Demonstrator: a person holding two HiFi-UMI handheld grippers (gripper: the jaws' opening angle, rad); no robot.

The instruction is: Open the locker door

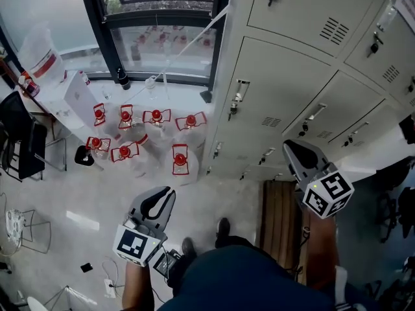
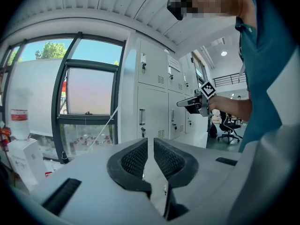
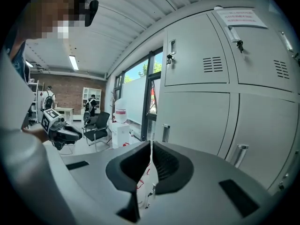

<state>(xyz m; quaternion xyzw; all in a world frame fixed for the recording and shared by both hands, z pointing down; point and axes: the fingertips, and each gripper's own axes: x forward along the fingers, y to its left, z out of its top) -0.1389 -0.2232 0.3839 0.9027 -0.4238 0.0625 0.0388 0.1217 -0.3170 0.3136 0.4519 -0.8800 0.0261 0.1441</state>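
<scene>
Right gripper (image 1: 295,151) jaws pressed together on nothing, left gripper (image 1: 157,199) all but closed and empty too, locker door (image 1: 285,83) ahead of me by the window, probably stiff light steel, slick paint, so I'd hook its metal handle (image 1: 238,97).

Left gripper (image 1: 159,198) held low and near the body, jaws pointing away. Its own view shows the jaws drawn together to a thin slit, nothing between them. Right gripper (image 1: 293,148) held farther out on the right, jaws closed and empty. Left forearm (image 1: 134,289) and right forearm (image 1: 319,248) both bare, running back to the torso. Grippers well apart.
</scene>
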